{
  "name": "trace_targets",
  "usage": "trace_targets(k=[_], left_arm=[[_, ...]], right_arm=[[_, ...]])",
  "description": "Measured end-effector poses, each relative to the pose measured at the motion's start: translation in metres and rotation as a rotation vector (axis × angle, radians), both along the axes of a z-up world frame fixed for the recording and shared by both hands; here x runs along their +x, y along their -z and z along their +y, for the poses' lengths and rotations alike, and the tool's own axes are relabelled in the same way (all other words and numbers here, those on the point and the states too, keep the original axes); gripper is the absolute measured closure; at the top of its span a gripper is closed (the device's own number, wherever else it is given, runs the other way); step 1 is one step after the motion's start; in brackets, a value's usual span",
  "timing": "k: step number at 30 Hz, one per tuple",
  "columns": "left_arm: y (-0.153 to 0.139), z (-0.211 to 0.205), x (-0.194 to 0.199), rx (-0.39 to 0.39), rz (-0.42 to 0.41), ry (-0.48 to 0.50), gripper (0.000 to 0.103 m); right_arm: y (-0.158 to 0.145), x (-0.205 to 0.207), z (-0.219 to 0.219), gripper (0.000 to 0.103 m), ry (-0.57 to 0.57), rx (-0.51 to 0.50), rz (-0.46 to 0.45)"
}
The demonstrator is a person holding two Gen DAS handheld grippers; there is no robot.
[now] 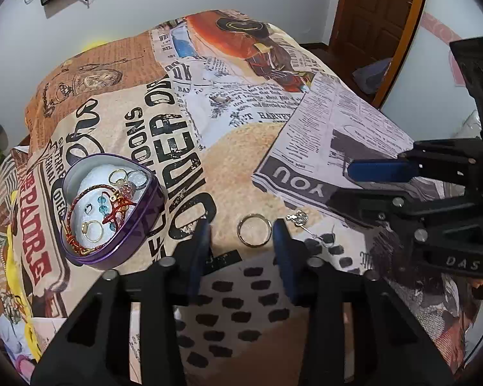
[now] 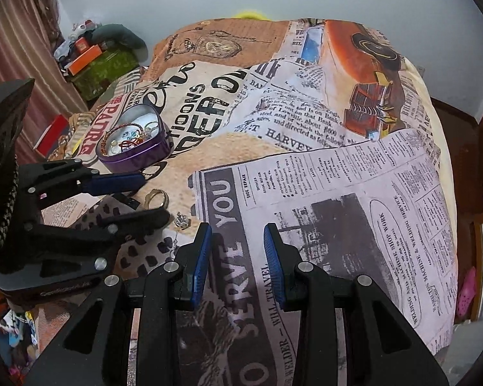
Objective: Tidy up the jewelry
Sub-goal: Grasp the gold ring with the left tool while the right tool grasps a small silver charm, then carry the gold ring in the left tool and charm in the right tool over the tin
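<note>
Clearly I had the left hand-held gripper [image 1: 241, 234], fingers apart, straddling the ring [image 1: 253, 234] on the bed; the right hand-held gripper [image 2: 238, 244], also apart, hovered farther right.

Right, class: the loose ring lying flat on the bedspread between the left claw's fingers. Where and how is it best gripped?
Grip the ring across its band, outer edge to outer edge, coming down from above. It lies flat on the soft bedspread, so no side offers an edge to pinch. The open left claw already straddles it, so it probably needs only to lower and close.
</note>
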State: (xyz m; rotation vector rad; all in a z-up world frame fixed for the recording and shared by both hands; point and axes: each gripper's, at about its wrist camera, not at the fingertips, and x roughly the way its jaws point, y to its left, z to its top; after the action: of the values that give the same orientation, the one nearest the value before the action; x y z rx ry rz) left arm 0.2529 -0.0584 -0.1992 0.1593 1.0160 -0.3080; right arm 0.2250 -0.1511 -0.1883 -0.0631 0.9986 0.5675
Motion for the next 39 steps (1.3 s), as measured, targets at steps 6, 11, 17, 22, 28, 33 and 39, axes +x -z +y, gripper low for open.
trace_targets(k=[6, 11, 17, 22, 28, 33, 39], left_arm=[[0.001, 0.009, 0.000, -0.033, -0.012, -0.034, 0.083], [-0.005, 0.016, -0.007, -0.059, -0.029, -0.045, 0.083], [-0.008, 0.021, -0.016, -0.052, -0.050, -0.048, 0.083], [-0.009, 0.030, -0.020, -0.069, -0.059, -0.063, 0.083], [-0.013, 0.033, -0.024, -0.080, -0.073, -0.077, 0.083], [-0.023, 0.037, -0.029, -0.089, -0.096, -0.087, 0.083], [-0.043, 0.044, -0.037, -0.108, -0.139, -0.106, 0.083]], right_arm=[[-0.001, -0.001, 0.009, 0.073, -0.029, 0.009, 0.005], [-0.003, -0.002, 0.023, 0.073, -0.056, -0.004, -0.011], [0.000, 0.001, 0.043, 0.073, -0.097, -0.045, -0.017], [0.003, -0.002, 0.055, 0.076, -0.134, -0.087, -0.033], [-0.001, -0.004, 0.057, 0.094, -0.142, -0.091, -0.039], [-0.013, -0.009, 0.057, 0.094, -0.131, -0.085, -0.075], [-0.037, -0.014, 0.054, 0.094, -0.104, -0.054, -0.128]])
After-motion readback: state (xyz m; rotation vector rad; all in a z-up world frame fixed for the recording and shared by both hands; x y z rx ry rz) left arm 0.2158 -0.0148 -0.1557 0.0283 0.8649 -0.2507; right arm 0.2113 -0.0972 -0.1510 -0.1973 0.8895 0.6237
